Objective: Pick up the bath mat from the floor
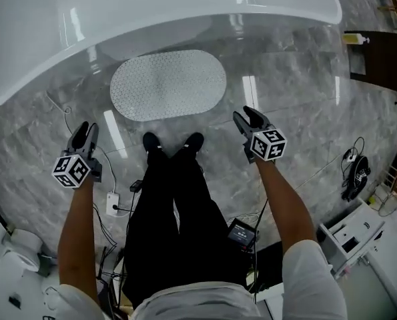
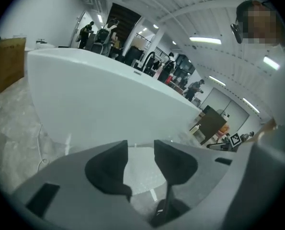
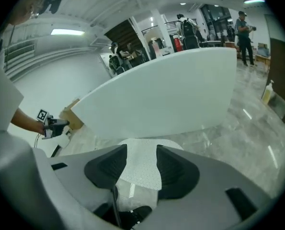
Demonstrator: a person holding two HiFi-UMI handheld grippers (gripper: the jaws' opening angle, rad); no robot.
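**A:** What do we see from the head view?

**B:** We hold the left gripper (image 1: 85, 129) and the right gripper (image 1: 249, 117) out over the marbled floor (image 1: 298, 105), one on each side of our shoes (image 1: 173, 142). The bath mat (image 1: 168, 85) lies flat on the floor ahead of both pairs of fingertips. It sits between them and the white bathtub (image 1: 151, 12), and neither gripper touches it.

**A:** And the left gripper view?

**B:** Its fingers (image 2: 108, 166) stand apart with nothing between them. Through the gap we see a pale patch low down, and we cannot tell whether it is floor or bath mat. Beyond the tips rises the side of the bathtub.

**A:** Then the right gripper view?

**B:** Here too we find the fingers (image 3: 177, 169) parted and holding nothing. The speckled bath mat shows through the gap, lying on the floor past the tips and clear of them, with the bathtub just behind it. Off to the left of these fingers we see the left gripper in our hand.
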